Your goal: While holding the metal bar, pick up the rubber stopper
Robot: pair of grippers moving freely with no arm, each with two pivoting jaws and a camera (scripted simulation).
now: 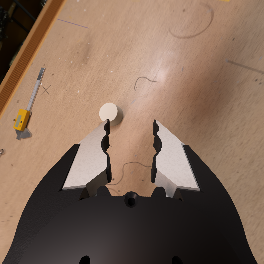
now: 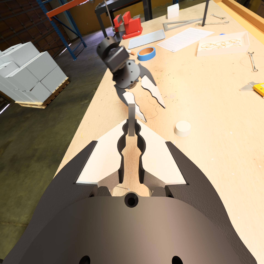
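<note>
My right gripper (image 2: 131, 121) was clamped near its fingertips on the short grey metal bar (image 2: 131, 116), which stood upright above the pale wooden workbench (image 2: 214, 128). My left gripper (image 1: 131, 120) hung with its jaws spread wide and nothing between them. The cream round rubber stopper (image 1: 110, 113) sat on the bench just beyond and outside one of its fingertips, part hidden by the tip. Farther off, near the bench edge, lay a yellow digital caliper (image 1: 25, 114).
</note>
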